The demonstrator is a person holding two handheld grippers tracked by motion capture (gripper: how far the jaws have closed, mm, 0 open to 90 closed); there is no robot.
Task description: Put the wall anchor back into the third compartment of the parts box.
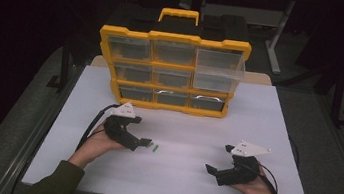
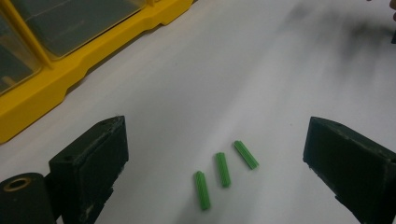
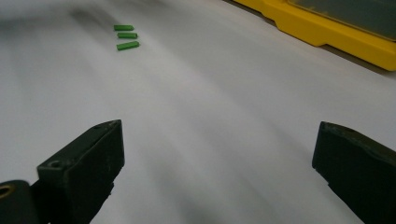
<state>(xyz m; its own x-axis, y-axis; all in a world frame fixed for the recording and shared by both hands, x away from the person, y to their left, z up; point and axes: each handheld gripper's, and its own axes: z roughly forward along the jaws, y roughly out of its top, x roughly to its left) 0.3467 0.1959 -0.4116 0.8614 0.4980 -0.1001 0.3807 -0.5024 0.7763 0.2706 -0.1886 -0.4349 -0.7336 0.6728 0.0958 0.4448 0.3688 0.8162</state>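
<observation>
Three small green ribbed plugs [image 2: 223, 169] lie side by side on the white table [image 1: 191, 130], left of centre; in the high view they show as a green speck [image 1: 153, 148]. My left gripper [image 1: 146, 143] is low over the table just left of them. Its jaws stand wide open [image 2: 217, 125], with the plugs on the table between and slightly ahead of them, untouched. My right gripper [image 1: 217, 158] rests at the front right, open and with nothing in it [image 3: 217, 126], facing the plugs [image 3: 126, 36] from a distance.
A yellow organizer case [image 1: 171, 71] with clear drawers stands upright at the back of the table; its top right drawer [image 1: 220, 63] juts out. Its yellow base shows in the left gripper view [image 2: 93, 60] and the right gripper view [image 3: 327, 32]. Dark floor surrounds the table.
</observation>
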